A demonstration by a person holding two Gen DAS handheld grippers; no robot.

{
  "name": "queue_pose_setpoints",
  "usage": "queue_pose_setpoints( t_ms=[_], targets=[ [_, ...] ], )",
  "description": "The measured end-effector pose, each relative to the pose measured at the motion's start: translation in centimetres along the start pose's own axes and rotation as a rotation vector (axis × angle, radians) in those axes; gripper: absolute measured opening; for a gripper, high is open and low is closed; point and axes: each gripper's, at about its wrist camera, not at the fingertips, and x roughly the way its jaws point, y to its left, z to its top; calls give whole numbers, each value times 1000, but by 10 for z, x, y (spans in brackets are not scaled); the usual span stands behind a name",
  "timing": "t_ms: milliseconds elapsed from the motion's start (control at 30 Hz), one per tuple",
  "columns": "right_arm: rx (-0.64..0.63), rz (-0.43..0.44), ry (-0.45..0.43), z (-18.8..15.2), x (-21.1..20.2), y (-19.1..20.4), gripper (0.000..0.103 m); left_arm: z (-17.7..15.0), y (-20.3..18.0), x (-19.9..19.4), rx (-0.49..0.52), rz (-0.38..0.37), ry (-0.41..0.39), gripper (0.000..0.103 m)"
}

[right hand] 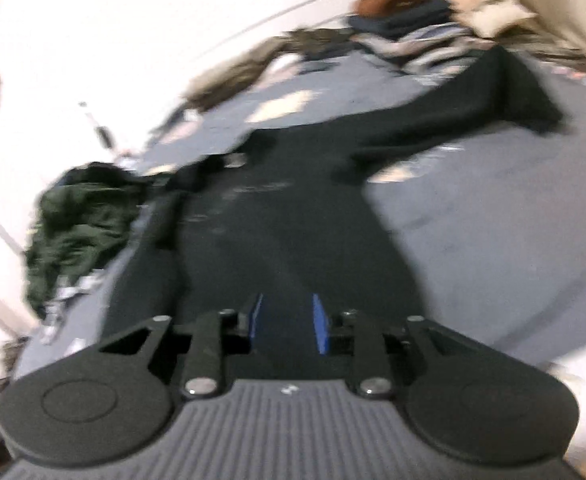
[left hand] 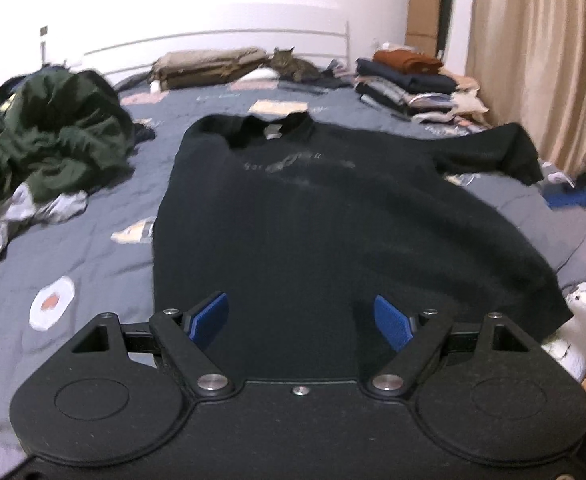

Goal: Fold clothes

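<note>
Looking across your bed (left hand: 105, 264), you've got a grey-blue quilt with pale patches printed on it, one a white round with an orange centre (left hand: 51, 302) just off the lower left corner of the black sweatshirt (left hand: 293, 208). That sweatshirt is the landmark: it lies flat in the middle of the quilt, collar at the far end, hem nearest you, one sleeve (left hand: 493, 152) stretched out to its right. A faint pale print runs across its chest (left hand: 293, 162) and a small tag sits inside the collar, but both are too blurry to read.

Left of the sweatshirt there's a rumpled dark green heap (left hand: 49, 136) with white bits under it. Beyond the collar you've got a tan folded pile (left hand: 209, 66), a tabby cat (left hand: 295, 66) lying beside it, and a white rail headboard against a plain white wall. Beyond the sleeve sits a stack of folded clothes (left hand: 409, 80) topped with something rust-coloured, then beige curtains (left hand: 541, 60).

Your left gripper (left hand: 303, 322) hangs over the hem with its blue pads spread wide and nothing pinched between them. Your right gripper (right hand: 289, 322), in a smeared view, also sits over the sweatshirt's lower part, jaws only narrowly parted; dark fabric shows in the gap but the pads aren't pressing on it.
</note>
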Motion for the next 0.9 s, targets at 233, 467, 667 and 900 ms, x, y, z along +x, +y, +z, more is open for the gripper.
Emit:
queue_pose_setpoints(
  t_ms=[233,467,667,900],
  targets=[
    [-104,138,34,4,58,48,36,-31,-8,-1,38,32,87,79],
    [-134,151,28,-6,74,68,41,-53,-16,4,64,38,120,79],
    [-140,203,38,-12,75,87,44,-66,-4,21,74,35,224,21],
    [-106,232,26,-8,70,93,45,-24,62,-25,-22,161,99,17]
  ],
)
